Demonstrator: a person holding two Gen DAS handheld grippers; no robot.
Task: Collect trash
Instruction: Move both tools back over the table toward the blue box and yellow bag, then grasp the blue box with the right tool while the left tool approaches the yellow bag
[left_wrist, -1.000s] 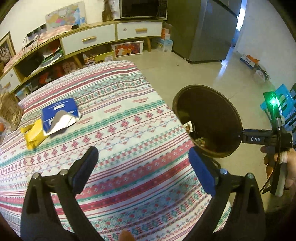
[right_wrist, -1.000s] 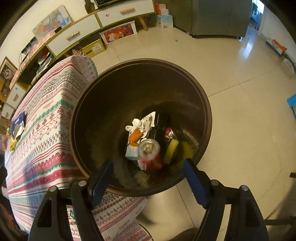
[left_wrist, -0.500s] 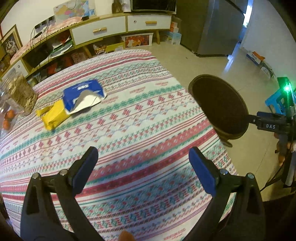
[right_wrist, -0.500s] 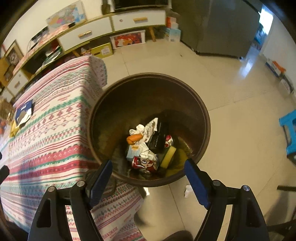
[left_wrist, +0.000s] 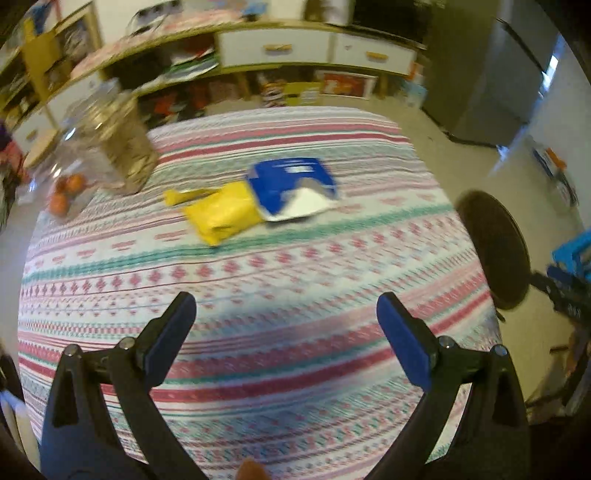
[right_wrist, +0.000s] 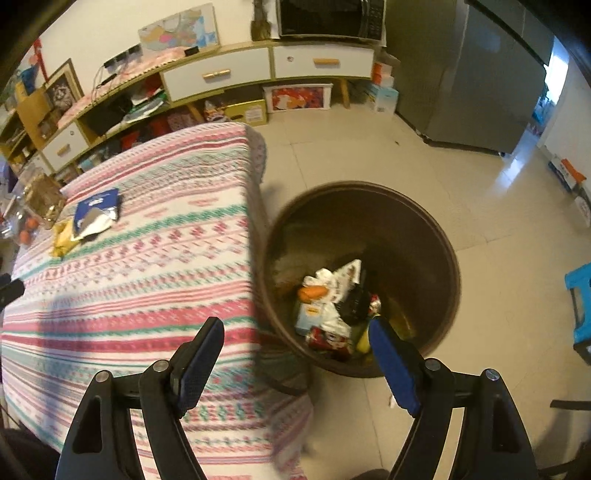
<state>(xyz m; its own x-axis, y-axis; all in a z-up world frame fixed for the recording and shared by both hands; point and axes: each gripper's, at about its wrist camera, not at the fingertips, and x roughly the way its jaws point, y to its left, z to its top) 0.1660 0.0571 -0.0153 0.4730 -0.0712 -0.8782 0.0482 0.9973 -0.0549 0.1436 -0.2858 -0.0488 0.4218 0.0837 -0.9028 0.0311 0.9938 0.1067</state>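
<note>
A blue and silver wrapper (left_wrist: 291, 188) and a yellow wrapper (left_wrist: 221, 214) lie together on the striped tablecloth (left_wrist: 258, 295). They show small in the right wrist view, blue (right_wrist: 96, 214) and yellow (right_wrist: 61, 240). My left gripper (left_wrist: 286, 332) is open and empty, above the near part of the table, short of the wrappers. The brown trash bin (right_wrist: 436, 254) stands on the floor beside the table, with cans and paper (right_wrist: 332, 306) inside. It shows at the right of the left wrist view (left_wrist: 495, 251). My right gripper (right_wrist: 295, 354) is open and empty above the bin's near rim and the table corner.
A clear jar (left_wrist: 118, 147) and oranges (left_wrist: 64, 192) stand at the table's far left. A low cabinet with white drawers (right_wrist: 218, 74) lines the far wall. A grey fridge (right_wrist: 480, 74) stands at the right. A blue stool (right_wrist: 580, 295) stands on the floor.
My left gripper has swung left, from the bin toward the wrappers, which now sit nearer the middle of its view. My right gripper has pulled back and left from above the bin.
</note>
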